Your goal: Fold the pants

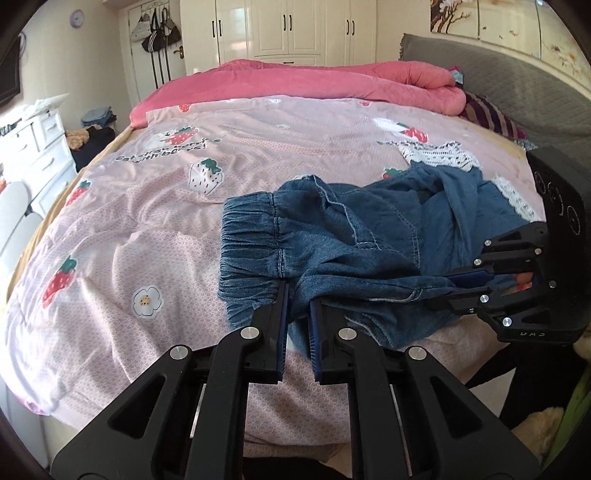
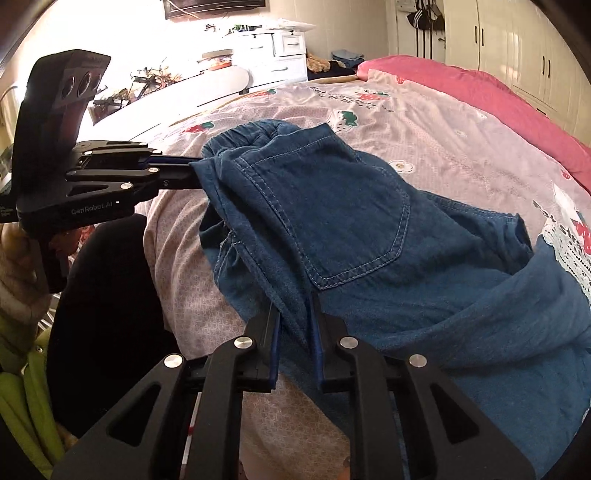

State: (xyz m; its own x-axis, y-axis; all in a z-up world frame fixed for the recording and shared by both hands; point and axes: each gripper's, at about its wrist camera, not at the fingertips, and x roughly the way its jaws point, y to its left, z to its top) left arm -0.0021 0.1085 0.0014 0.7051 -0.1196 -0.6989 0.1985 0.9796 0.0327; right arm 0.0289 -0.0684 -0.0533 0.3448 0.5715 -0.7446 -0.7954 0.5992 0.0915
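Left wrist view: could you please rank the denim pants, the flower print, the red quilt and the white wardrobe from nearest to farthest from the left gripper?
1. Denim pants, at its fingertips.
2. Flower print, left on the bedcover.
3. Red quilt, bed's far side.
4. White wardrobe, back wall.

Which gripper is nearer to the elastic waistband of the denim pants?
Left. The left gripper holds cloth right under the elastic waistband. The right gripper holds the denim pants lower, below the back pocket.
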